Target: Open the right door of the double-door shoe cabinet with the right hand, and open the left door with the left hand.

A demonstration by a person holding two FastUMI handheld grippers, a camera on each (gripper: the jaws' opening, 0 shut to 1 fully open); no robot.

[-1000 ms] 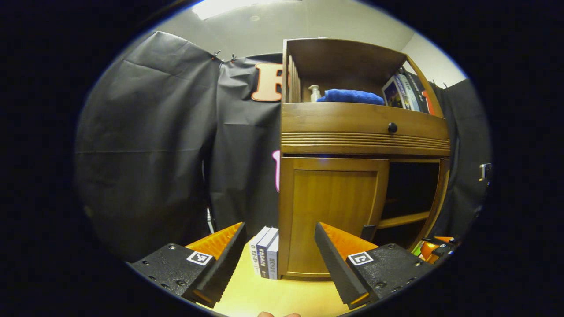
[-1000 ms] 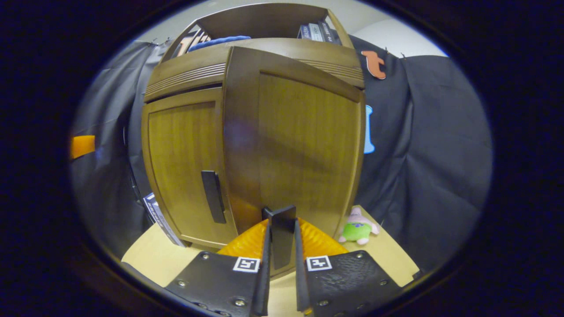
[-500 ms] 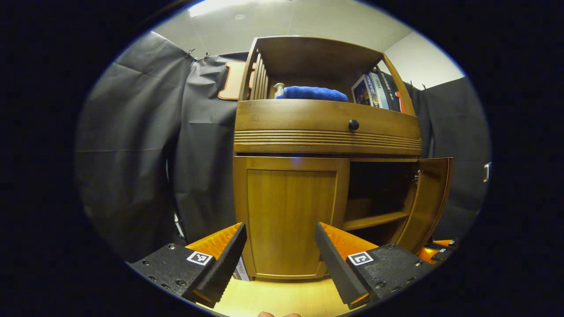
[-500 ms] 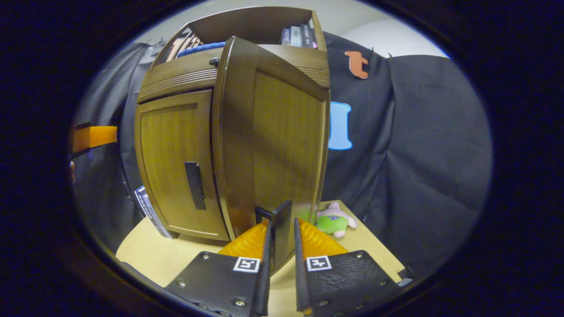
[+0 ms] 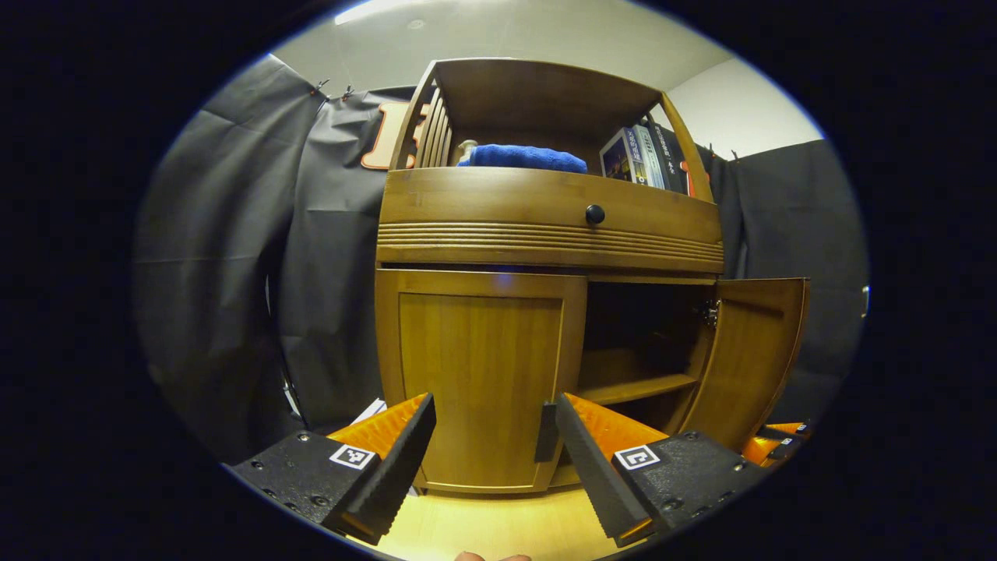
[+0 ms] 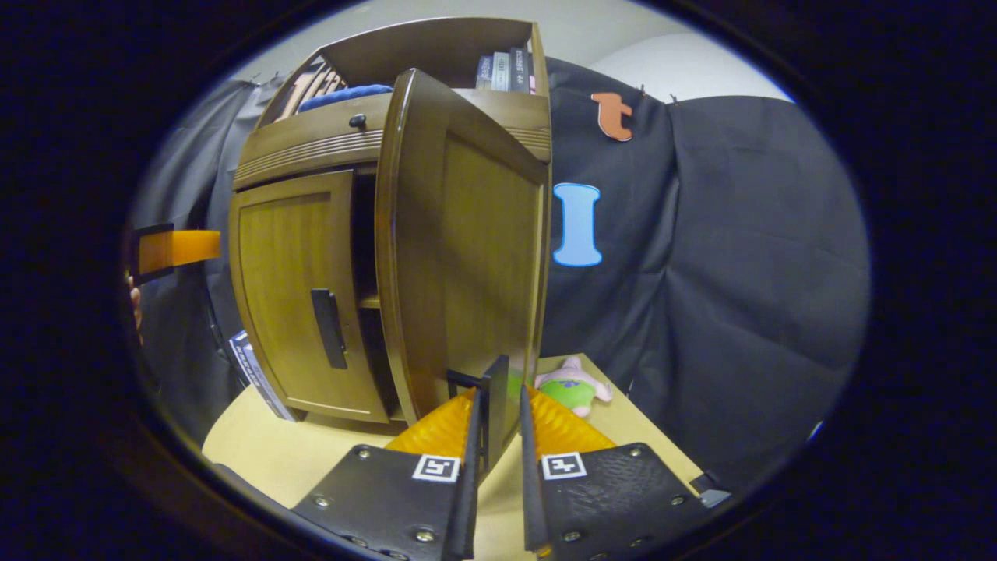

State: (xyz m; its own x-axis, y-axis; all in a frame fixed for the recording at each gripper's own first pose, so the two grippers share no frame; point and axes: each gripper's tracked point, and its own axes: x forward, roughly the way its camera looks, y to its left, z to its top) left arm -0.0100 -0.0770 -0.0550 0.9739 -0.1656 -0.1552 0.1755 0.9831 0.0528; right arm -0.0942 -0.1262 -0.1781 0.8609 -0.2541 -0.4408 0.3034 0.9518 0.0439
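Observation:
The wooden shoe cabinet stands on a table. Its left door is closed; the dark vertical handle lies just inside the right finger of my left gripper, which is open and close in front of the door. The right door stands swung out, showing the dark inside and a shelf. In the right gripper view my right gripper is shut on the handle of that open right door. The left door and its handle show to the left.
A blue towel and books sit on the open top shelf above a drawer with a round knob. More books stand left of the cabinet. A green and pink plush toy lies on the table behind the open door.
The right door has swung further out with my right gripper on its handle. My left gripper has shifted right, across to the left door, whose handle now shows by its right finger.

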